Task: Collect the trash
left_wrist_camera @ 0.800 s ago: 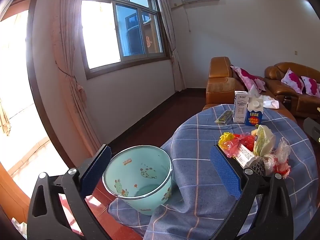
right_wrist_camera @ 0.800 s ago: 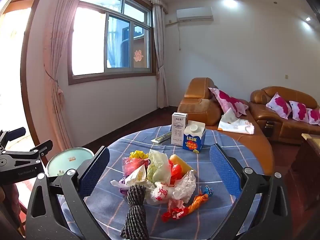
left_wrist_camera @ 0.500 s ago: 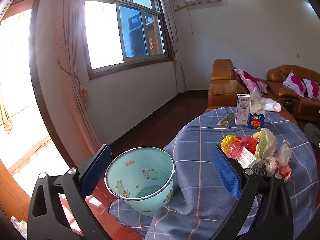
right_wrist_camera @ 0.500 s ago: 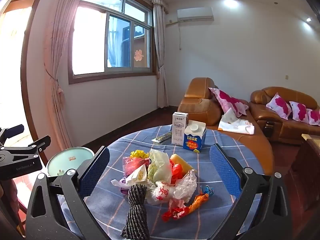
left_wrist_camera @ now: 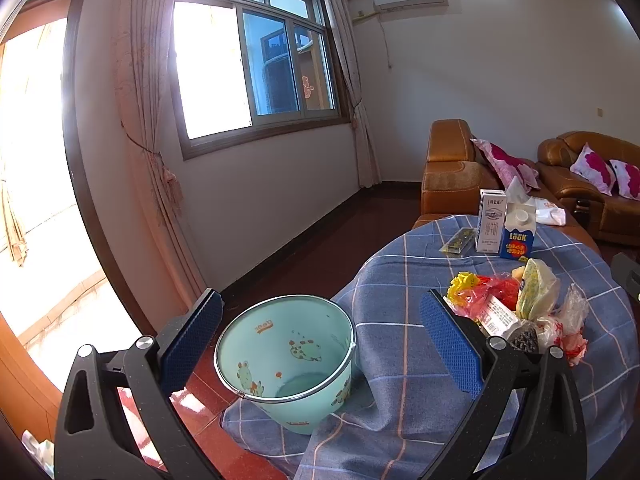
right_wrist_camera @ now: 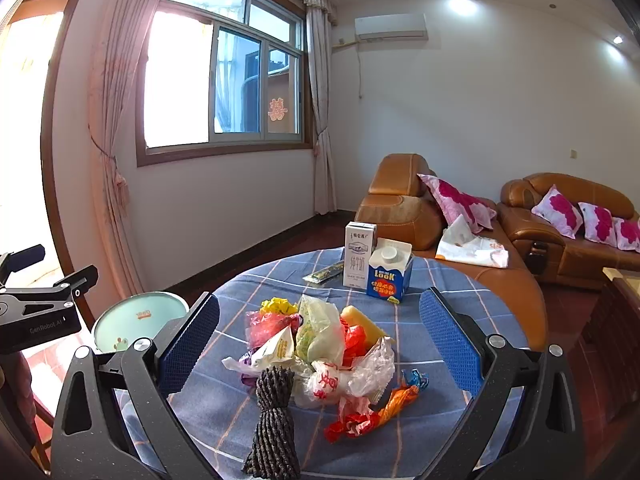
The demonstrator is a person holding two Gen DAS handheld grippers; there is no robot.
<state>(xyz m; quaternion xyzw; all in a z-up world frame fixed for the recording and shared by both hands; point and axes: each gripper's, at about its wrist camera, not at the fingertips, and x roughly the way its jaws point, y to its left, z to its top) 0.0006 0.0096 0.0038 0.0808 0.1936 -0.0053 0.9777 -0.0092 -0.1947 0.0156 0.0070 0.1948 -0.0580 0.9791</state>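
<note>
- The right gripper (right_wrist_camera: 319, 344) hangs nearest, jaws spread wide and holding nothing; its blue pads (right_wrist_camera: 188, 346) flank the trash pile without touching it.
- At its six o'clock a coil of dark rope (right_wrist_camera: 274, 420) lies on the blue checked tablecloth (right_wrist_camera: 432, 412), touching the heap.
- The trash pile (right_wrist_camera: 320, 344) sits mid-table: crumpled clear and red plastic bags, a yellow scrap at its eleven o'clock, an orange-and-red candy wrapper (right_wrist_camera: 384, 408) trailing off at its four o'clock.
- The left gripper (left_wrist_camera: 320, 340) is also fully open and empty, pointing slightly down at the mint-green bin (left_wrist_camera: 286, 360), which stands at the table's edge with the cloth draped against it; from the right wrist view the bin lies at nine o'clock of the pile.
- Farther on, at twelve o'clock of the pile, a white milk carton (right_wrist_camera: 359, 254) and a blue Look carton (right_wrist_camera: 390, 276) stand upright, touching; a flat packet (right_wrist_camera: 324, 272) lies just beside them at their nine o'clock.
- Beyond the table, an orange leather sofa (right_wrist_camera: 400, 204) with pink-flowered cushions (right_wrist_camera: 456, 200), then the curtained window (right_wrist_camera: 224, 80).
</note>
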